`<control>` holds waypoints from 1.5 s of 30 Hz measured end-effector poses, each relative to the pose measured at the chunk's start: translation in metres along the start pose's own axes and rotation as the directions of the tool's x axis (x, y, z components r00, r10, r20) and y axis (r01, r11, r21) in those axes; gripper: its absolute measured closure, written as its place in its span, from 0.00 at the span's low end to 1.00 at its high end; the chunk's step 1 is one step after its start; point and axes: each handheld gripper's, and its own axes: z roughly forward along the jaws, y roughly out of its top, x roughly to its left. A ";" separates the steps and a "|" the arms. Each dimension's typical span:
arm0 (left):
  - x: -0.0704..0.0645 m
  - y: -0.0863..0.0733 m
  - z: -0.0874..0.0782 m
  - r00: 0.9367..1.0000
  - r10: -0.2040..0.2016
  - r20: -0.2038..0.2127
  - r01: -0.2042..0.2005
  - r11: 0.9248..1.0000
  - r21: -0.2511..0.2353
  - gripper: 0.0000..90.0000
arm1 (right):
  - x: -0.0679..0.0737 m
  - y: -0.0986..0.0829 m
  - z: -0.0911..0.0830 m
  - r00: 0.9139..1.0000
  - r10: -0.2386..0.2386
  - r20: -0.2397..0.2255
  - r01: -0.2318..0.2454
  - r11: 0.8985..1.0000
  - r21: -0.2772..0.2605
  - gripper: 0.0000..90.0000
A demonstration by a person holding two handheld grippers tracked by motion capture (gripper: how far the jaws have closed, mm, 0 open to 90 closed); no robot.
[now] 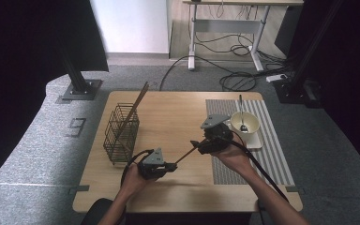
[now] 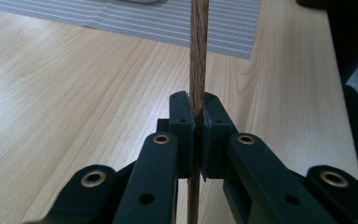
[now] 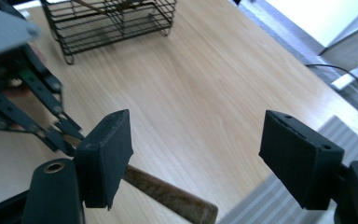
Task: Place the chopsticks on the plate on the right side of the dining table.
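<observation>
Fingers (image 2: 182, 122) of the left gripper (image 2: 195, 140) are clenched on a wooden chopstick (image 2: 198, 56), whose long axis runs past them toward the right gripper (image 3: 196, 158). That gripper's fingers (image 3: 109, 156) are spread wide, the chopstick's free end lying just below and between them. Another chopstick (image 1: 136, 105) is held in the wire basket (image 1: 121, 133); a spoon (image 1: 242, 115) rests in the bowl (image 1: 246, 123).

The wooden stick (image 2: 198, 56) runs off the left gripper view's top edge and its lower stretch hides behind the jaws.
</observation>
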 end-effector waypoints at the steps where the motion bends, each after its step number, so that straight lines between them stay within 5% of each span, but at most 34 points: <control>1: 0.000 0.000 -0.001 1.000 -0.001 0.002 0.001 1.000 -0.004 0.95 | -0.001 -0.002 -0.001 1.000 -0.002 0.008 0.002 1.000 0.001 0.27; 9: 0.002 0.001 -0.005 1.000 -0.006 0.005 0.007 1.000 -0.022 0.95 | -0.019 -0.024 0.001 0.998 0.043 0.040 -0.045 0.998 0.035 0.27; 17: 0.001 0.001 -0.002 1.000 -0.007 0.024 0.006 1.000 0.025 0.95 | -0.024 -0.028 -0.001 0.997 0.063 -0.050 -0.061 0.997 0.039 0.17; 24: 0.002 0.001 0.001 0.999 -0.006 0.046 0.002 0.997 0.080 0.95 | -0.014 -0.034 -0.001 0.992 0.001 -0.128 0.012 0.995 0.098 0.17; 30: -0.002 0.002 0.005 0.998 0.007 0.064 -0.015 0.992 0.122 0.95 | 0.002 -0.040 0.009 0.978 -0.084 -0.190 0.115 0.980 0.163 0.34; 35: -0.004 0.003 0.008 0.997 0.013 0.076 -0.023 0.989 0.145 0.95 | 0.017 -0.043 0.019 0.957 -0.165 -0.237 0.216 0.954 0.209 0.47; 45: -0.008 0.005 0.014 0.993 0.036 0.113 -0.058 0.980 0.193 0.95 | 0.033 -0.048 0.034 0.929 -0.246 -0.278 0.319 0.910 0.263 0.67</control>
